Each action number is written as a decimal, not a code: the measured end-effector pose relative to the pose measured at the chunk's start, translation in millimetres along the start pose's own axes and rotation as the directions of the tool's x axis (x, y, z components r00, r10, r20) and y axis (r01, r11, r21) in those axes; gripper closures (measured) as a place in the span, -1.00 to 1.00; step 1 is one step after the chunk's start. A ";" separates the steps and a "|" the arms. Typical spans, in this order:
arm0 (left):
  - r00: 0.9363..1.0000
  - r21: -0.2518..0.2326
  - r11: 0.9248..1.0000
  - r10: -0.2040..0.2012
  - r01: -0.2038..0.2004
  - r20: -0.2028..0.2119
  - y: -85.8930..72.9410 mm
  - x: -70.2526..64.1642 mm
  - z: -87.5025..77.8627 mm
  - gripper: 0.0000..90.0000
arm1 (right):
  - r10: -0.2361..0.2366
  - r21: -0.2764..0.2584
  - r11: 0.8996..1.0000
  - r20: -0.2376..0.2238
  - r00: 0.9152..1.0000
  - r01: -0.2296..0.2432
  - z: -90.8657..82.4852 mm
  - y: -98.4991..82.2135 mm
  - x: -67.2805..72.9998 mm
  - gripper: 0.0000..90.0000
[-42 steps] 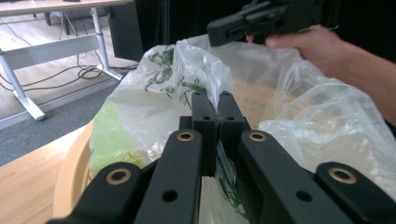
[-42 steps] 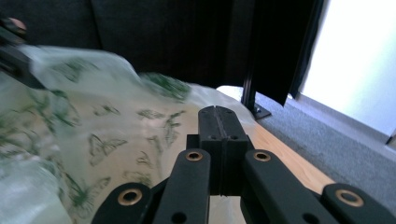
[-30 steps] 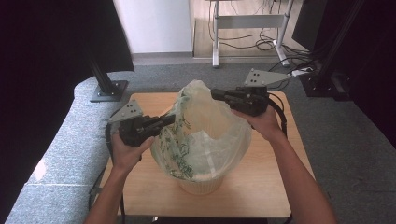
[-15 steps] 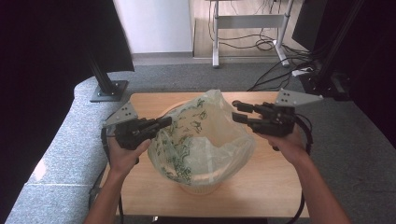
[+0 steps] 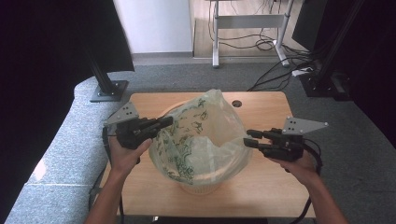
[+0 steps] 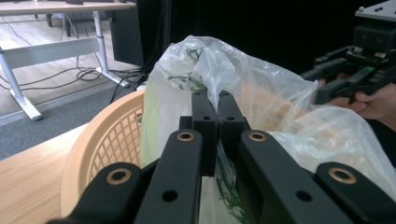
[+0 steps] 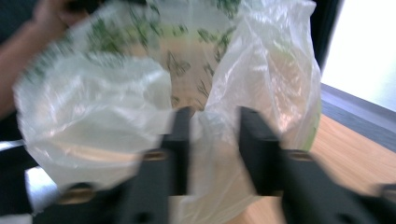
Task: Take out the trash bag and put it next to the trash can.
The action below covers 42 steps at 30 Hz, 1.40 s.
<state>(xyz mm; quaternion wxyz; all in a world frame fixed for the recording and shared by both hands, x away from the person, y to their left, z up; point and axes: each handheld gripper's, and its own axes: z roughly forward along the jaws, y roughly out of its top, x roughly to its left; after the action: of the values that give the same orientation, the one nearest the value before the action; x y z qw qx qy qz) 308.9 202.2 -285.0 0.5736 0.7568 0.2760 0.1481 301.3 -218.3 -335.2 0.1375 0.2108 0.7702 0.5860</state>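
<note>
From above, we are pinching the plastic bag (image 5: 201,135) with the left gripper (image 5: 161,123), jaws closed on its edge; a hard tug risks tearing it off the basket (image 5: 198,186). Along the right gripper (image 7: 212,121), we are closing half-parted jaws around a fold (not yet gripped).

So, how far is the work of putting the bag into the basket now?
Done: the plastic bag sits inside the basket, mouth open. In hand: the left gripper pinches the bag's edge; the right gripper, jaws just closing, has film between them, not pinched. Left: folding the edge over the rim.
</note>
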 end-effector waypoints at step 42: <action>0.977 0.007 0.999 0.033 -0.036 0.209 26.3 -49.5 33.0 0.98 | -0.061 -0.020 0.998 -0.123 0.990 0.059 81.0 68.7 39.9 0.87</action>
<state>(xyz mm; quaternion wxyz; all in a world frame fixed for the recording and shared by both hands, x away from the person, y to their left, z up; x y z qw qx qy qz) 293.5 142.2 -265.3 0.5929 0.7759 0.2017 0.0762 314.9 -115.0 -290.2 0.1087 0.1496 0.7786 0.5997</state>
